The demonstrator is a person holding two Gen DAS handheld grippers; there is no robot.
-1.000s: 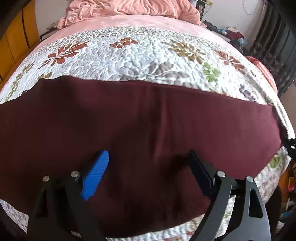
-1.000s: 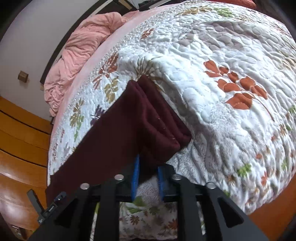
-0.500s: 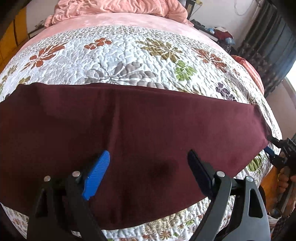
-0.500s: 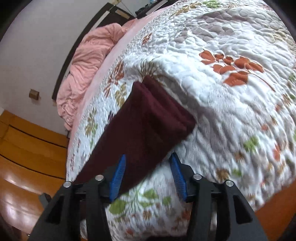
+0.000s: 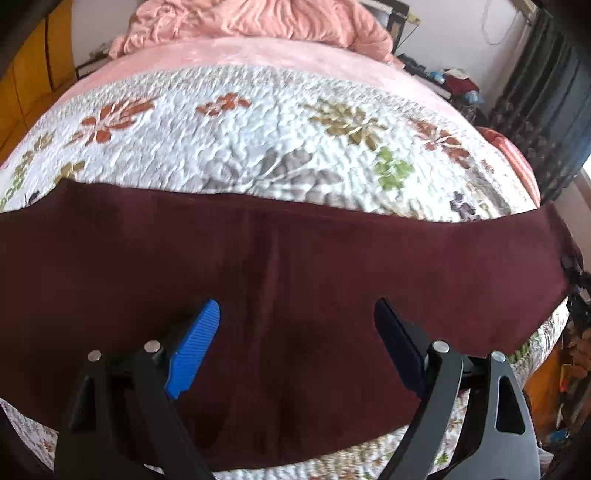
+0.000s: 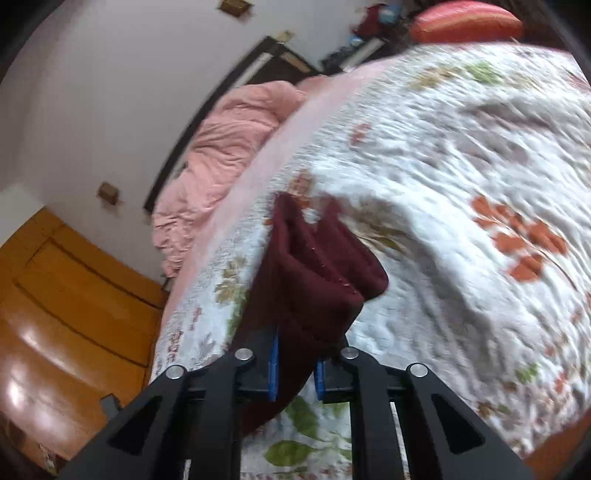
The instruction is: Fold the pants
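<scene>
Dark maroon pants lie folded lengthwise across the near part of a floral quilted bed. My left gripper is open and hovers just above the middle of the pants, holding nothing. In the right wrist view, my right gripper is shut on the end of the pants, and that end is lifted and bunched above the quilt. The right gripper also shows at the far right edge of the left wrist view.
A crumpled pink blanket lies at the head of the bed; it also shows in the right wrist view. Wooden flooring lies beside the bed. Dark curtains and clutter stand at the far right.
My right gripper opened half a second ago, then shut on the pants' end and raised it off the quilt. My left gripper stayed open, hovering over the pants' middle with small shifts.
</scene>
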